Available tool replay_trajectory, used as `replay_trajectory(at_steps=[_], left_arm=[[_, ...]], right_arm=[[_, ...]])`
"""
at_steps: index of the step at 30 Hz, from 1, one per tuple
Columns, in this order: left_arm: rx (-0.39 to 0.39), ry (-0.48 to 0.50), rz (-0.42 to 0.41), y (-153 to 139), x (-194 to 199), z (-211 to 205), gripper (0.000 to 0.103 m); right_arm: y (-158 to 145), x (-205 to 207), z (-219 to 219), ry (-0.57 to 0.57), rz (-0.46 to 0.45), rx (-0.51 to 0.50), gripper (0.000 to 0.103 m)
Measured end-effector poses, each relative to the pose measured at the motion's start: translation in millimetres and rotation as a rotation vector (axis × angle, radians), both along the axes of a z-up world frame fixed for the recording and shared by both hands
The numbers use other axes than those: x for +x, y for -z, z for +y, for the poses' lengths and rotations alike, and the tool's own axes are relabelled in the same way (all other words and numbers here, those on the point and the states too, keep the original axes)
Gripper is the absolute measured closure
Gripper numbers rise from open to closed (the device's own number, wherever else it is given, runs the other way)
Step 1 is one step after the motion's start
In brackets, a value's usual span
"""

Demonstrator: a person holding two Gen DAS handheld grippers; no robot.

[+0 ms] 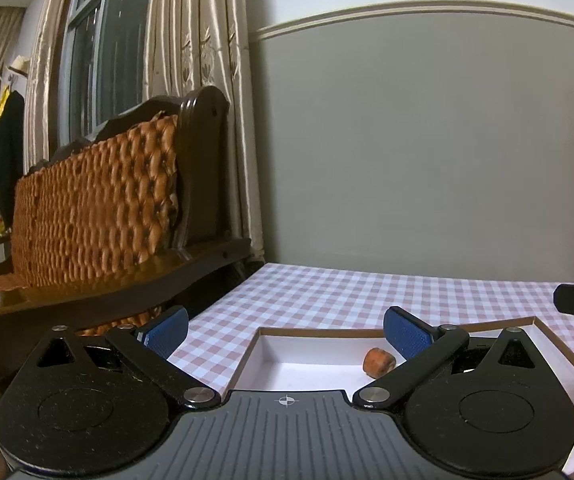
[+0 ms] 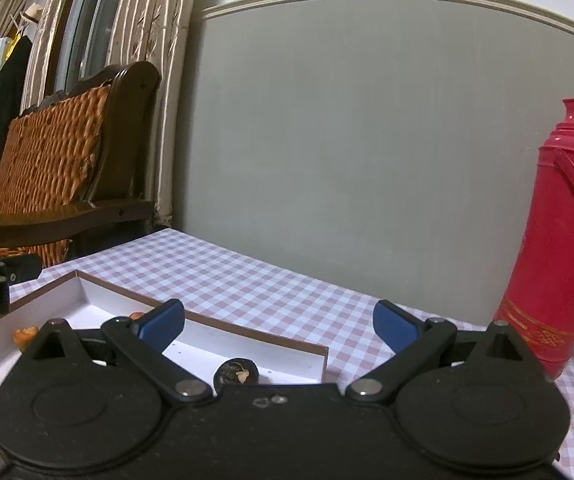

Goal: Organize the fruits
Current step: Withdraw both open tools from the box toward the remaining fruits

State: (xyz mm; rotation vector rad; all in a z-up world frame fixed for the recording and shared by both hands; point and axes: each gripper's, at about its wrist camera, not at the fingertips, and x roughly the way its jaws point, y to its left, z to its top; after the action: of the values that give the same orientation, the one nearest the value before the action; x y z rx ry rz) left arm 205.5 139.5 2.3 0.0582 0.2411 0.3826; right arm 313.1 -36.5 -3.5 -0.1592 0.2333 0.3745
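Grippers, left gripper and right gripper, gape empty over white tray (red thermos beside).

Both grippers are black, with blue ribbed fingers and silver pivot screws.

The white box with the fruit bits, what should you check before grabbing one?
1. Left gripper open, holding nothing: ok.
2. Right gripper open, holding nothing: ok.
3. Orange piece lies inside the white box, beside the left gripper's right finger: ok.
4. Dark round piece in the box, partly hidden behind the right gripper's body: cannot tell if reachable.
5. Red thermos stands apart from the box: ok.
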Motion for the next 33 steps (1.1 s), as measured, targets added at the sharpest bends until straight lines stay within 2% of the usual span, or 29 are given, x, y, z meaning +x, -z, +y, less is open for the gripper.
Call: replay_trajectory(at_steps=[3,8,20,33], left_arm=[[0.012,0.002,-0.017,-3,-4,-9,0.000],[0.019,0.069,-0.036,-7,-4,-36,0.000],[0.033,0.198,-0.027,-5,9,-116,0.000],[0.040,0.330,-0.020,-4,-1,-199,0.000]], right_arm=[[-1,-5,-3,0.004,-0.008,-0.004,0.007],[0,-11,-18,0.033,-0.011,0.005,0.008],[4,-21,-90,0.153,-0.007,0.009,0.008],[12,-50,-154,0.241,0.000,0.010,0.008]])
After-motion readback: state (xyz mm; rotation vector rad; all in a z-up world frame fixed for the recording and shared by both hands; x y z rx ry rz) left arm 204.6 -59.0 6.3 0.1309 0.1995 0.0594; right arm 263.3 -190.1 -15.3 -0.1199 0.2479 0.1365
